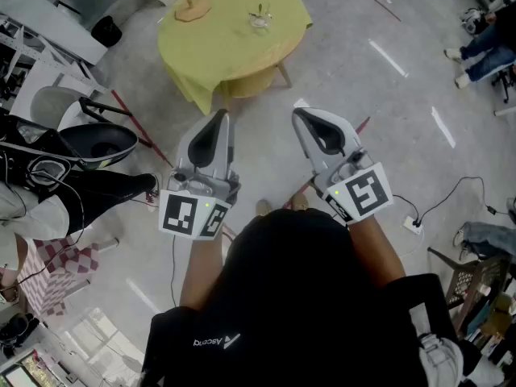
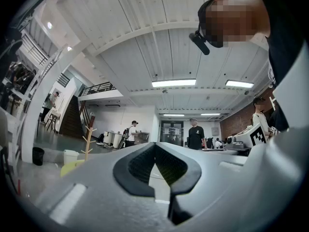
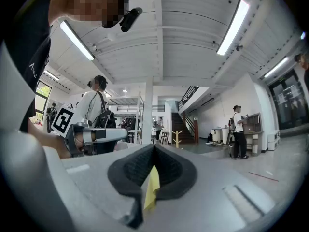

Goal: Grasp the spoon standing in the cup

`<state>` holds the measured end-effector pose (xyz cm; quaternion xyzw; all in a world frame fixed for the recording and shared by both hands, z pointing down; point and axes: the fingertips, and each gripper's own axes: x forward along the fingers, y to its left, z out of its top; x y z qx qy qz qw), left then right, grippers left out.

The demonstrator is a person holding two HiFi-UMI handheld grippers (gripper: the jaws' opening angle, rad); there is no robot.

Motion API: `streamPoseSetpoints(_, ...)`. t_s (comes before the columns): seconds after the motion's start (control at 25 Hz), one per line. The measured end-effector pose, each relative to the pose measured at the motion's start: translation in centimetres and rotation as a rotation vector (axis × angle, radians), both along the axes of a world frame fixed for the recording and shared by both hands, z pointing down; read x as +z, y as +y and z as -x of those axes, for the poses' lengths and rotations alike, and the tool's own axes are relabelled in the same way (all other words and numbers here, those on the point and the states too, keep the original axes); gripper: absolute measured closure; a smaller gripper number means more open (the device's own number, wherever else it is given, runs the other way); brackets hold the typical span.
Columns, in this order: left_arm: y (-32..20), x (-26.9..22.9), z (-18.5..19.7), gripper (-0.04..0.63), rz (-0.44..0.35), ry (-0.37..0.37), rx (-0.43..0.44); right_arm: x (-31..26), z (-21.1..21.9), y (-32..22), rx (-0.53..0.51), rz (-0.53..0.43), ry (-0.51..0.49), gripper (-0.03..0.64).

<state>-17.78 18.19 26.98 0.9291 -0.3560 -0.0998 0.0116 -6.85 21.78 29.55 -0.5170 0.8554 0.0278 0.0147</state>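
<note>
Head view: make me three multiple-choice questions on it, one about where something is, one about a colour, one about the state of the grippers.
1. The cup with the spoon stands:
A on the round table
B on the floor
C on a chair

2. The table's cloth is:
A red
B yellow-green
C blue

3. The left gripper and right gripper are:
A both shut and empty
B both wide open
C both shut on the spoon

Answers:
1 A: the cup sits on the tabletop, well ahead of both grippers.
2 B: the cloth shows yellow-green.
3 A: each gripper view shows the jaw tips meeting with nothing between them.
</note>
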Motion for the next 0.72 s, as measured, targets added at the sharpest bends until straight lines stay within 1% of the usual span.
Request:
streamPoseSetpoints(0.2,-1.6,0.2,1.2,0.584,0.003,0.004,0.007,0.2,1.2,-1.6,0.006,0.003,0.003,0.614)
streamPoseSetpoints(0.48,-3.6,0.7,3.1,0.584,0.0,0.016,0.04,0.8,2.8,-3.2,0.032,0.017,-0.025,0.614)
streamPoseSetpoints(0.6,-5.8,0.8,3.3,0.584,-0.001,0.023,0.045,1.3,2.5,-5.0,0.044,0.023,-0.012,0.614)
streamPoseSetpoints(0.72,-7.7,1.0,2.6,0.584,-0.007,0.024,0.052,1.6,1.3,-7.2,0.055,0.02,0.007,0.614)
